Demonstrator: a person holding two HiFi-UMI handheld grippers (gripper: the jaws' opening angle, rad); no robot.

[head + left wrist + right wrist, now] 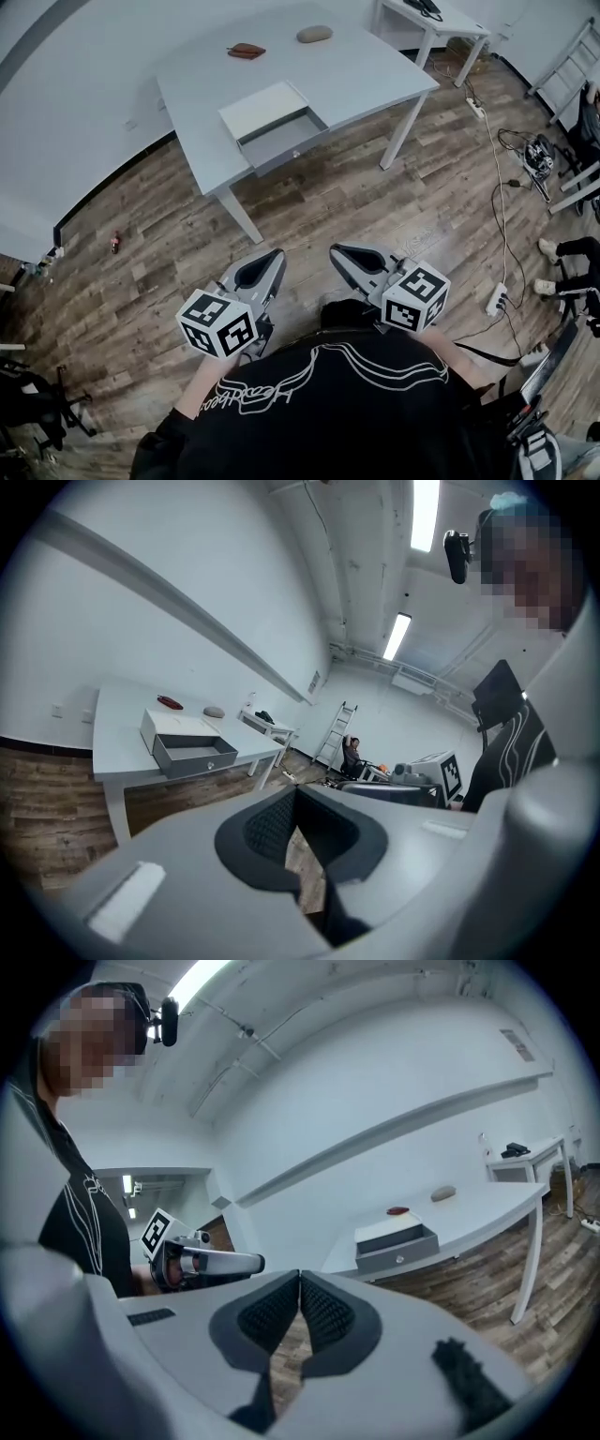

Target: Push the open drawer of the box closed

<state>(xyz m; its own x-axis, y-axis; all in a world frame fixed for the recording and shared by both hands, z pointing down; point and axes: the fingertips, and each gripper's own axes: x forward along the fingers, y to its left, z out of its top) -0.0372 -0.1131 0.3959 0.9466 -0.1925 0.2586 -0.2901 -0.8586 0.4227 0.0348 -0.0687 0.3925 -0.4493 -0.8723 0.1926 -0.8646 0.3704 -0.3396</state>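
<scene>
One box (263, 107), drawer (281, 142) open

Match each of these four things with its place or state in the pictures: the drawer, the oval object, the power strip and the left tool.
Things:
1. drawer
2. oval object
3. power strip
4. left tool

Places and states:
A. lying on the wooden floor
B. shut and empty
C. pulled out of the white box
D. resting on the table, behind the box

Pairs: 1-C, 2-D, 3-A, 4-B
</scene>
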